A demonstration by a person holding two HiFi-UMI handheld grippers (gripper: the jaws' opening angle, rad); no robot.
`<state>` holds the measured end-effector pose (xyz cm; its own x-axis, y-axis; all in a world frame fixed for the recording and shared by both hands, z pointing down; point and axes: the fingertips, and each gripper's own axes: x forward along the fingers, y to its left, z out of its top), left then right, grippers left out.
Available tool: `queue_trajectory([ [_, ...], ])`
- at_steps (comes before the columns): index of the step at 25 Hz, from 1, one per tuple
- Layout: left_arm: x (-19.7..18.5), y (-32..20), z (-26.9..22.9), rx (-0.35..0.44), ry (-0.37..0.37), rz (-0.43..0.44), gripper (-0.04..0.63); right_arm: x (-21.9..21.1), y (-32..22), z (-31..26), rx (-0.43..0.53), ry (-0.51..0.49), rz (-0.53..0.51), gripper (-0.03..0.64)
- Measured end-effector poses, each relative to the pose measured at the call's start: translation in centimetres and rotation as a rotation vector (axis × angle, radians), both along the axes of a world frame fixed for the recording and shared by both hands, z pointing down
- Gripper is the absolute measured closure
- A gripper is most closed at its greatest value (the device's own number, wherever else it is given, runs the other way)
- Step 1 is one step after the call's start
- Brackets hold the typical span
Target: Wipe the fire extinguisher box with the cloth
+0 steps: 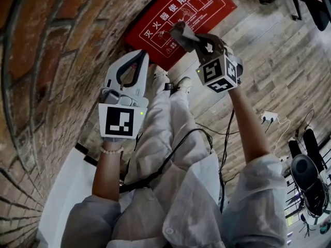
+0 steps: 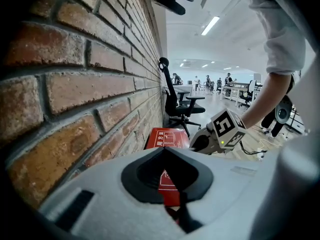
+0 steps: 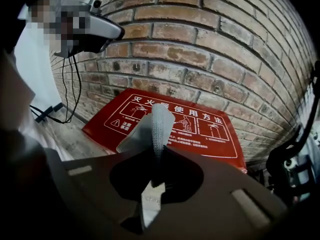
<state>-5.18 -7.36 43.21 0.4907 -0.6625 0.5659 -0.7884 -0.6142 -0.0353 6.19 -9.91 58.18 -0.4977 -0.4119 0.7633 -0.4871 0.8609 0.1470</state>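
The red fire extinguisher box stands on the floor against the brick wall, its white instruction print facing out; it also shows in the right gripper view and the left gripper view. My right gripper is shut on a grey cloth, which it holds just in front of the box face. In the right gripper view the cloth sticks up from the gripper. My left gripper hangs shut and empty below and left of the box, close to the wall; its jaws meet.
The brick wall runs along the left. A black office chair stands beyond the box. A power strip and cables lie on the wooden floor at the right. Dark equipment sits at the lower right.
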Motion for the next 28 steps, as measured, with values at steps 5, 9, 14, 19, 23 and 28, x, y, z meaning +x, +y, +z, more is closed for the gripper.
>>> queue_trajectory([
  [5,0.3,0.1,0.2,-0.005,-0.002,0.009,0.597,1.6,-2.0,0.0,0.025,0.022,0.041,0.597],
  [9,0.4,0.2,0.4,-0.009,-0.001,0.014,0.597,2.8,-3.5,0.0,0.048,0.04,0.072,0.597],
  [14,0.4,0.2,0.4,-0.01,0.001,0.012,0.597,4.5,-5.2,0.0,0.073,0.071,0.103,0.597],
  [19,0.4,0.1,0.5,-0.01,0.001,0.013,0.597,6.8,-7.4,0.1,0.09,0.099,0.16,0.597],
  [23,0.6,0.2,0.6,-0.011,0.001,0.02,0.597,8.5,-9.0,0.1,0.097,0.105,0.207,0.597],
  [28,0.8,0.2,0.7,-0.015,0.001,0.028,0.597,10.3,-10.5,0.2,0.108,0.134,0.247,0.597],
])
